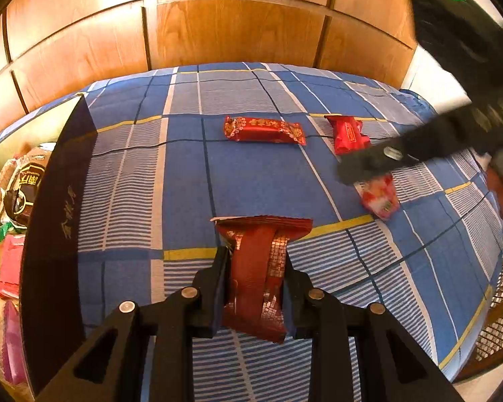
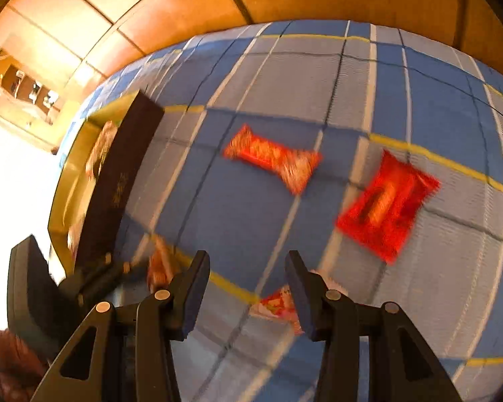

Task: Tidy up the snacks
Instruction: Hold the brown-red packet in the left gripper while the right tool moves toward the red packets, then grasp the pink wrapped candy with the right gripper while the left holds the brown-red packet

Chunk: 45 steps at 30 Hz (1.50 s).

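Note:
My left gripper [image 1: 256, 261] is shut on a dark red snack packet [image 1: 258, 268] and holds it above the blue checked cloth [image 1: 184, 174]. A long red candy packet [image 1: 264, 130] [image 2: 272, 157] and a square red packet [image 1: 348, 134] [image 2: 387, 202] lie on the cloth further back. A pink-red packet [image 1: 379, 194] [image 2: 280, 303] lies to the right, just under my right gripper [image 2: 248, 268], which is open and empty; its blurred arm [image 1: 419, 147] crosses the left wrist view. A dark box [image 1: 55, 234] [image 2: 117, 181] with several snacks stands at the left.
Wooden wall panels [image 1: 238, 26] rise behind the table. The box's inside [image 1: 13, 201] holds several packets. A woven chair edge [image 1: 499, 318] shows at the lower right. The right wrist view is motion-blurred.

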Tool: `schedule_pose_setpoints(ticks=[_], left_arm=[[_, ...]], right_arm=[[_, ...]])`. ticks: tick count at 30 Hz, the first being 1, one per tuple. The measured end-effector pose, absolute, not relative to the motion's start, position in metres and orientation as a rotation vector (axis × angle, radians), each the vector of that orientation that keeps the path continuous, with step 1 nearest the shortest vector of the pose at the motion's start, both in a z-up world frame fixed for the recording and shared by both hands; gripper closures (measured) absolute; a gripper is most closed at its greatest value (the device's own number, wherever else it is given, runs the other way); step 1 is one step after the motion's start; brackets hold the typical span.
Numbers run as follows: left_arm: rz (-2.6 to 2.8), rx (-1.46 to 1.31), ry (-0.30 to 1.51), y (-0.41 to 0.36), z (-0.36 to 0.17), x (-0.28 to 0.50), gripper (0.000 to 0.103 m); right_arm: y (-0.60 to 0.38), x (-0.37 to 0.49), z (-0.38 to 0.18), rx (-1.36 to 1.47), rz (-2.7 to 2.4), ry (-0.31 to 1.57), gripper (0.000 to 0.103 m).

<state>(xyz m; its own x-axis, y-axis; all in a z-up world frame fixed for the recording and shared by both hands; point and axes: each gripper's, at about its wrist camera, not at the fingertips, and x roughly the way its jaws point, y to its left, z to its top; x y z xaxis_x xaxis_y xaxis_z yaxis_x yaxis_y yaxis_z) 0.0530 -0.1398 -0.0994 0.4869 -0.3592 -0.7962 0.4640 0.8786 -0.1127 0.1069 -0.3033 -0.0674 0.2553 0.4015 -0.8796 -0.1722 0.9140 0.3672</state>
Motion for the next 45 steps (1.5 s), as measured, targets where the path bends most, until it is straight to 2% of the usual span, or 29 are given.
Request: schedule_pose_setpoints(ticks=[6,8,10,22,30,33,35,36,37,45], left_arm=[[-0.502,0.115,0.938,-0.14,-0.1,0.053,0.074],[-0.505,0.112,0.938,-0.139,-0.1,0.054,0.074],[-0.508,0.108,0.94,-0.138,-0.101,0.054,0.074],[-0.519,0.097,0.94,-0.135,-0.1,0.053,0.074],[-0.516,0.103,0.936,-0.134,-0.1,0.053,0.074],[-0.512,0.109,0.933,-0.136,-0.1,0.052,0.074],[-0.511,0.112,0.932,-0.136,-0.101,0.052,0.074],[-0.51,0.113,0.932,-0.137,-0.101,0.052,0.074],[-0.509,0.114,0.932,-0.137,-0.101,0.051,0.074],[-0.485,0.16,0.918,-0.144,-0.098,0.048,0.076]], right_arm=[[-0.336,0.077,-0.055,0.268,0.277,1.193,0.051],[-0.342,0.068,-0.053,0.311,0.227,1.154,0.043],[-0.345,0.06,-0.052,0.356,0.199,1.123,0.03],[-0.344,0.008,-0.065,0.364,-0.047,1.042,0.029],[-0.357,0.008,-0.077,0.466,-0.108,1.022,0.029],[-0.362,0.013,-0.08,0.523,-0.119,1.012,0.033],[-0.362,0.017,-0.083,0.535,-0.14,1.008,0.039],[-0.361,0.02,-0.086,0.533,-0.148,1.013,0.051],[-0.359,0.023,-0.089,0.514,-0.165,1.029,0.07],[-0.334,0.026,-0.091,0.265,-0.167,1.033,0.071]])
